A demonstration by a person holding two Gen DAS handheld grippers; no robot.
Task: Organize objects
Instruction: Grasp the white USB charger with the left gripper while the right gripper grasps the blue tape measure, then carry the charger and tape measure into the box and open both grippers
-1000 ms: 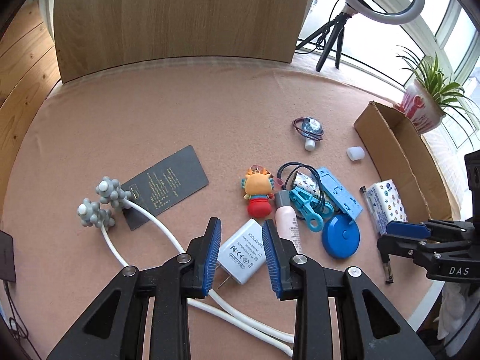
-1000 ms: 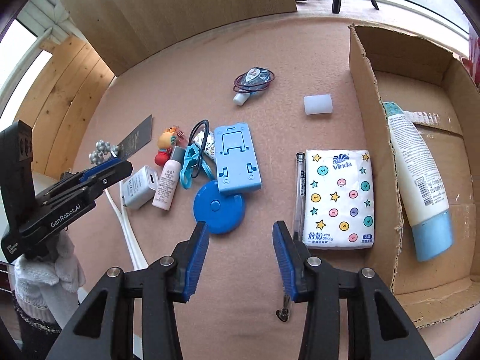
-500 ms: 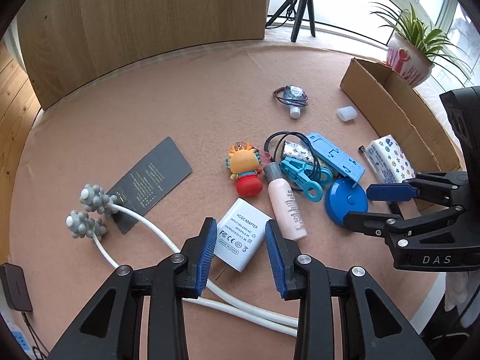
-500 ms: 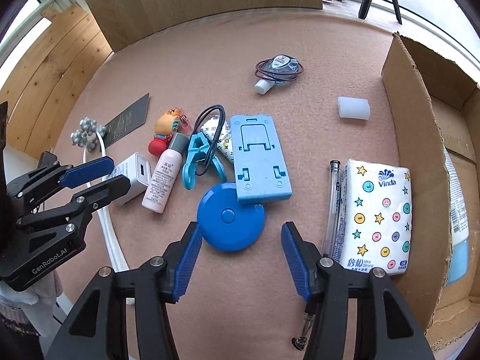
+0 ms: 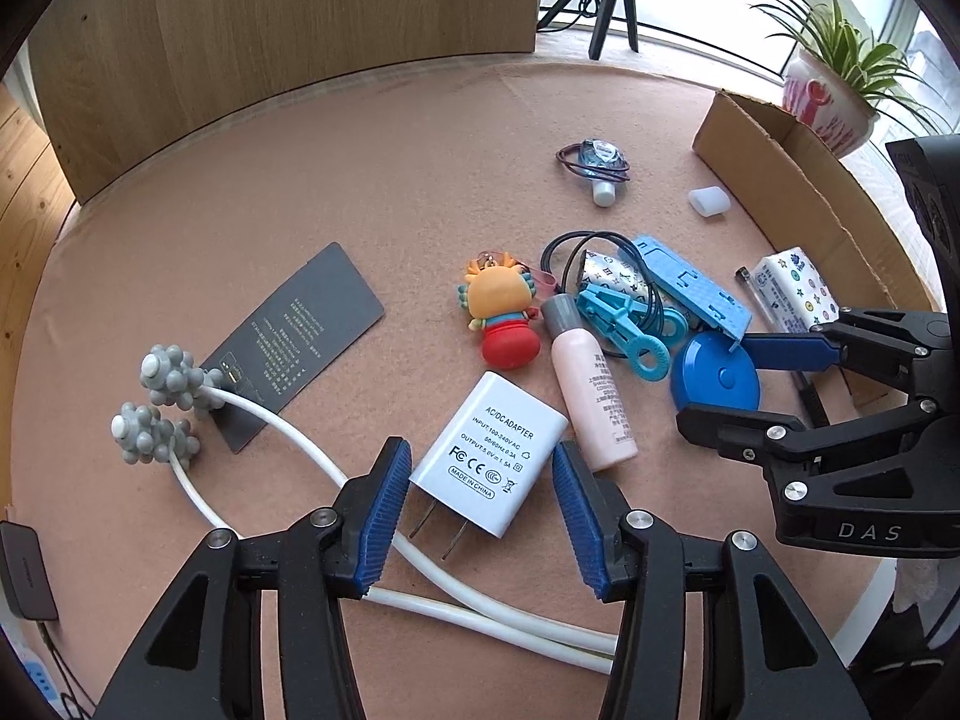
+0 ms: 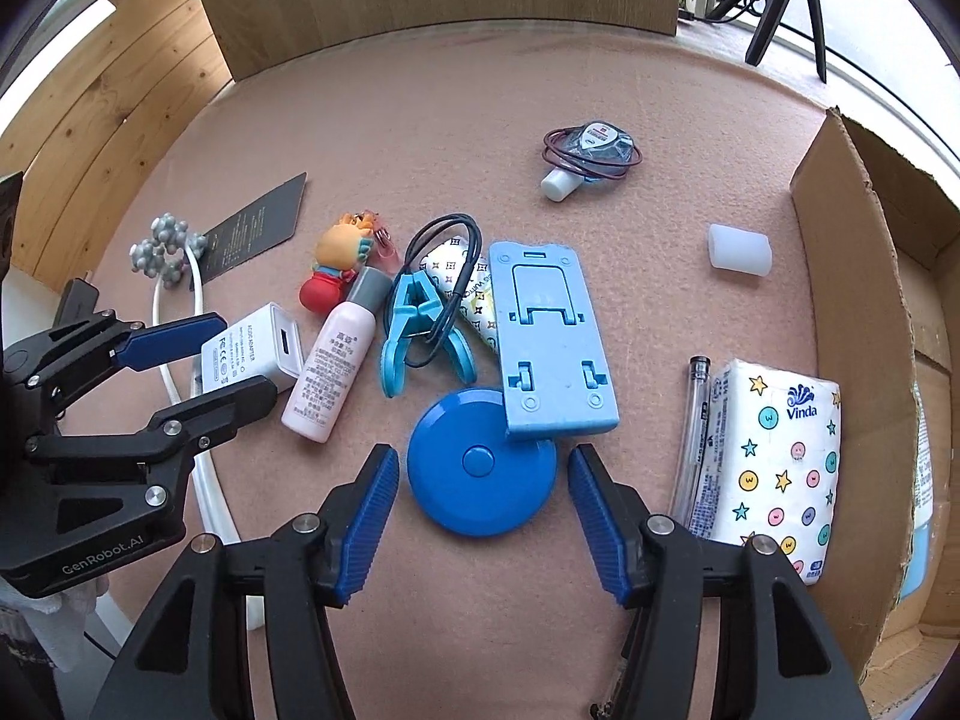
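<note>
**Inspector:** The left gripper (image 5: 482, 516) is pointing steeply down over the white plastic AC/DC power adapter (image 5: 491, 453), which is lying flat on the pink felt table cover (image 5: 372, 180). Its jaws have just been opening and are standing about half spread. The adapter is sitting between the blue pads, but neither pad is pressing on it, so nothing is held.

**Assessor:** And the right side?

**Inspector:** The right gripper (image 6: 482, 516) is poised over the round blue plastic disc (image 6: 480, 462). Its jaws have also just been opening, and they are straddling the disc without gripping it. The light blue plastic phone stand (image 6: 549, 339) is overlapping the disc's far edge.

**Assessor:** What risks are you flagging?

**Inspector:** On the left, the white rubber cable with grey knobbed ends (image 5: 312, 450) is running just beside the adapter's metal prongs, under the near jaw. A closing pad is likely to catch that cable and drag it along. The pale pink cosmetic bottle (image 5: 591, 396) is lying just beside the right pad and could get nudged or roll.

**Assessor:** On the right?

**Inspector:** Lifting the disc is likely to tip the stand resting on it. The disc is flat and smooth, so it may slip from the pads. The open brown cardboard box (image 6: 864, 276), the probable destination, is waiting at the right edge.
</note>
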